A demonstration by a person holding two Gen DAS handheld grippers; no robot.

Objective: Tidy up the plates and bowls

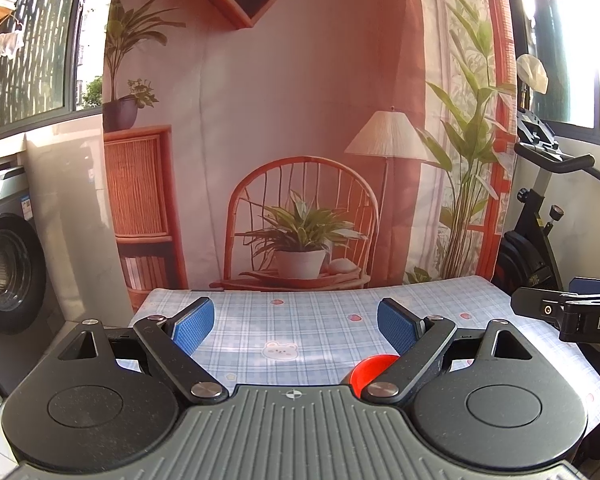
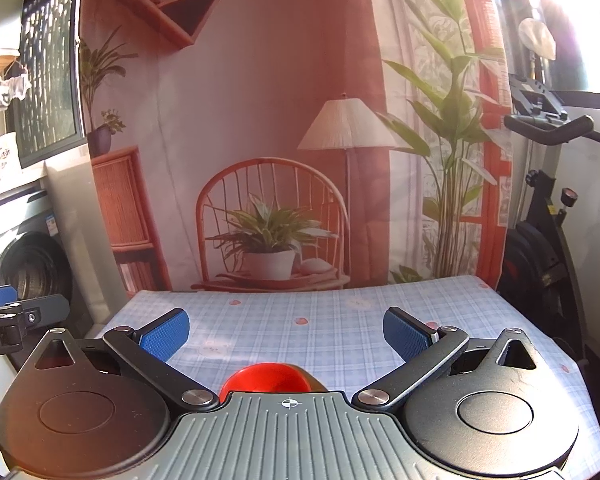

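Both grippers hang over the bench (image 2: 340,312) with fingers wide apart, holding nothing. The work looks barely begun. One red bowl (image 2: 266,378) sits at the near edge, just under the right gripper (image 2: 286,330). The left gripper (image 1: 296,326) sees only a bit of it. No plates show.

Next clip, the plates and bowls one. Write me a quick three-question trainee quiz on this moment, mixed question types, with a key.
1. True or false: the left tool is shut on the red bowl.
2. Which tool has the red bowl more centred beneath it? A) left B) right
3. Fill in: the table is covered by a blue checked ___.

Key: 1 false, both tools are open and hold nothing. 2 B, the right wrist view shows it at the middle, low. 3 tablecloth.
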